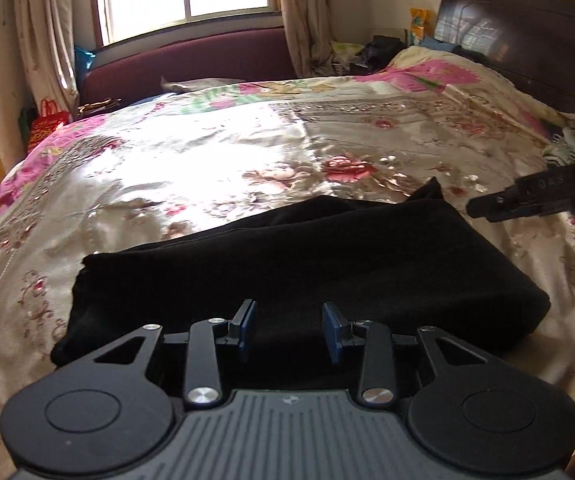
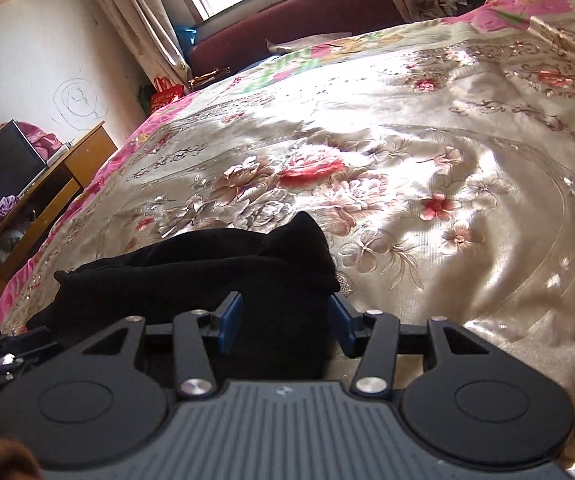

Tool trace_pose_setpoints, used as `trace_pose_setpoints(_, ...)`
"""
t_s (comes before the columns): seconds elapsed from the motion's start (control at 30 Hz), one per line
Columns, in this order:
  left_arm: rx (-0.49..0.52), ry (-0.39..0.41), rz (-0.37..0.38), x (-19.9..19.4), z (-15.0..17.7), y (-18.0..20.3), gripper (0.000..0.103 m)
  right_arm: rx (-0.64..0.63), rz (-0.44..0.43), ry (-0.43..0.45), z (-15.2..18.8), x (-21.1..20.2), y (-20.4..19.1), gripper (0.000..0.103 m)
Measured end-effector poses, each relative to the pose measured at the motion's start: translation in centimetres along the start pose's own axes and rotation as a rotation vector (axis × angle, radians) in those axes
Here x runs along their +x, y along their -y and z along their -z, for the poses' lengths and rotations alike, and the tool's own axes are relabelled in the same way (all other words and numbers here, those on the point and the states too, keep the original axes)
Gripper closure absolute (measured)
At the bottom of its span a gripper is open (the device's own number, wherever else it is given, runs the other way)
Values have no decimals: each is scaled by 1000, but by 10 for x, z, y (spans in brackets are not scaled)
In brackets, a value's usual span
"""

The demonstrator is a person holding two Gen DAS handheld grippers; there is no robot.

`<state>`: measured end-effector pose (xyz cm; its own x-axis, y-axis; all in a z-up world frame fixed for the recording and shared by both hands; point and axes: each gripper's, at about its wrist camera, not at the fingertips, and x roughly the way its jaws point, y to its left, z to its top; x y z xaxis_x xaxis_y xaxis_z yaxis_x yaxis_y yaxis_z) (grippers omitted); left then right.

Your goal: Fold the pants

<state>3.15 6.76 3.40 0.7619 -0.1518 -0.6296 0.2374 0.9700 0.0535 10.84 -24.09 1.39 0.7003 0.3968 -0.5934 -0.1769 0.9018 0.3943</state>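
The black pants [image 1: 307, 264] are lying in a thick folded bundle near the closer edge of the bed, on the flowered bedspread [image 1: 215, 152], which is giving them a broad flat surface to be folded on. One corner of cloth is sticking up at the far end, so the fold is looking nearly done, not tidy. The left gripper [image 1: 289, 330] is hovering over the near edge of the bundle, its fingers standing partly apart and gripping nothing. The right gripper [image 2: 285, 322] is hanging over the other end, fingers likewise parted and empty, the cloth lying under them, not pinched.
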Motion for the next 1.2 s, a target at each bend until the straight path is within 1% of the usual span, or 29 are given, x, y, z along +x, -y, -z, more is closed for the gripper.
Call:
trace_pose_setpoints(0.03, 21, -7, 16, 6, -3, 10, 53, -11, 8, -11, -4, 9, -1, 54)
trace_pose_setpoints(0.07, 37, -27, 37, 16, -4, 19, 52, -12, 43, -32, -7, 23, 0, 55)
trace_pose_setpoints(0.1, 52, -61, 47, 27, -5, 25, 50, 8, 61, -48, -10, 37, 1, 57)
trace_pose_setpoints(0.17, 84, -129, 17, 46, -4, 32, 49, 54, 78, -53, -14, 60, 12, 60)
trace_pose_setpoints(0.2, 85, -146, 20, 48, -3, 34, 49, 86, 94, -57, -16, 67, 19, 60)
trace_pose_setpoints(0.23, 83, -149, 25, 47, -3, 34, 49, 105, 87, -64, -19, 72, 24, 60)
trace_pose_setpoints(0.33, 75, -160, 34, 40, -5, 30, 49, 84, 66, -61, -23, 66, 26, 60)
trace_pose_setpoints(0.43, 103, -158, 28, 39, -6, 35, 49, 74, 11, -70, -21, 53, 24, 64)
trace_pose_setpoints(0.47, 108, -160, 24, 40, -5, 36, 49, 67, 4, -75, -21, 52, 23, 73)
trace_pose_setpoints(0.5, 112, -159, 20, 40, -5, 38, 49, 38, 4, -82, -21, 53, 19, 95)
trace_pose_setpoints(0.53, 118, -155, 14, 40, -4, 39, 49, -11, 19, -84, -21, 52, 13, 101)
trace_pose_setpoints(0.6, 126, -149, 6, 39, -4, 41, 49, -79, 48, -65, -23, 49, 3, 101)
trace_pose_setpoints(0.67, 123, -147, 9, 39, -3, 40, 49, -6, 25, -44, -29, 47, 11, 102)
trace_pose_setpoints(0.7, 117, -146, 14, 40, -2, 39, 48, 79, 10, -37, -32, 49, 24, 102)
trace_pose_setpoints(0.73, 112, -149, 18, 41, -2, 37, 48, 125, 18, -29, -32, 50, 31, 103)
trace_pose_setpoints(0.77, 109, -154, 21, 43, -2, 36, 47, 151, 59, -16, -32, 50, 39, 103)
trace_pose_setpoints(0.8, 102, -154, 23, 44, -1, 34, 46, 176, 74, -19, -32, 50, 47, 103)
trace_pose_setpoints(0.83, 95, -152, 25, 44, 0, 33, 45, 200, 69, -22, -32, 47, 52, 103)
trace_pose_setpoints(0.87, 85, -147, 30, 44, 0, 32, 45, 201, 41, -19, -32, 41, 55, 102)
trace_pose_setpoints(0.9, 81, -142, 34, 44, 1, 31, 45, 159, -8, -10, -36, 33, 52, 95)
trace_pose_setpoints(0.97, 81, -134, 39, 44, 1, 30, 45, 63, -49, -11, -46, 25, 41, 94)
trace_pose_setpoints(1.03, 80, -130, 46, 43, 1, 29, 45, -9, -90, -62, -59, 31, 30, 86)
trace_pose_setpoints(1.1, 75, -133, 55, 44, 0, 27, 45, -86, -97, -114, -68, 48, 18, 59)
trace_pose_setpoints(1.13, 71, -136, 58, 44, -1, 26, 44, -151, -91, -168, -68, 61, 7, 56)
trace_pose_setpoints(1.17, 68, -137, 59, 44, -2, 25, 44, -199, -67, -205, -68, 70, 0, 60)
trace_pose_setpoints(1.2, 62, -137, 61, 45, -2, 24, 43, -246, -9, -239, -66, 78, -6, 87)
